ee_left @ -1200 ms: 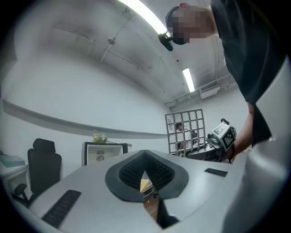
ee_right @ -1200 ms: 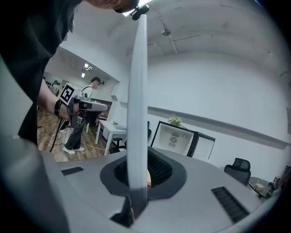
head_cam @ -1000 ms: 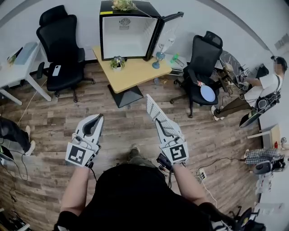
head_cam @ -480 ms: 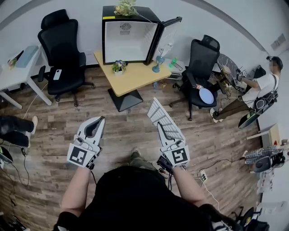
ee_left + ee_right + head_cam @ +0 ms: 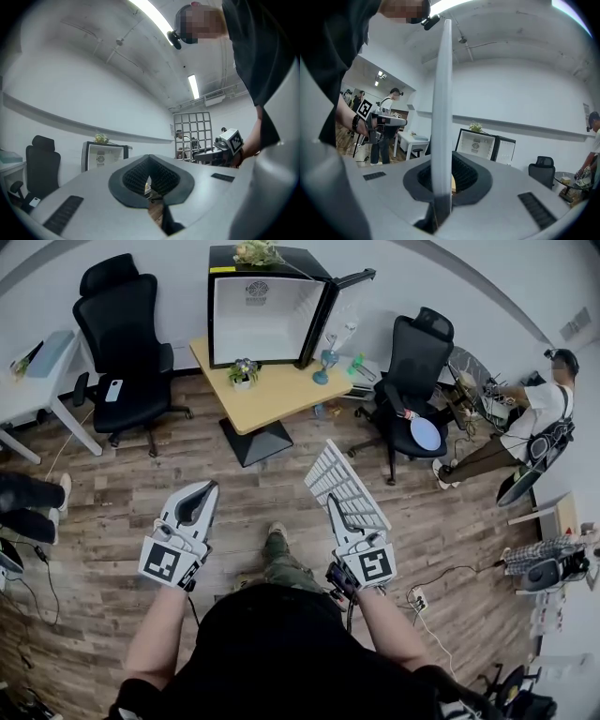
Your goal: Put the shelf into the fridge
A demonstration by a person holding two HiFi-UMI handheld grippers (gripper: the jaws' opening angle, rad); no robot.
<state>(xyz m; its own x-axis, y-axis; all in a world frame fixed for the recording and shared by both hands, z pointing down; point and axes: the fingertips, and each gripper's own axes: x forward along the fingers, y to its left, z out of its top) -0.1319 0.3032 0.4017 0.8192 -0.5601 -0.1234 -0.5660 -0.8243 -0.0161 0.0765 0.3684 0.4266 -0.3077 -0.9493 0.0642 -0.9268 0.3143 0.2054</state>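
no text can be read. a round emblem (image 5: 257,292) is seen on the back wall of the fridge (image 5: 272,334), its print too small.

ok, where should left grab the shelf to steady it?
The shelf: its left long edge, toward the far end, coming from the left. The right gripper clamps the near end, so the flat grid juts forward unsupported. The left gripper is shut; open first.

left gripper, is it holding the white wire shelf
No, the left gripper has its jaws closed together on nothing, while the white wire grid shelf is clamped in the right gripper.
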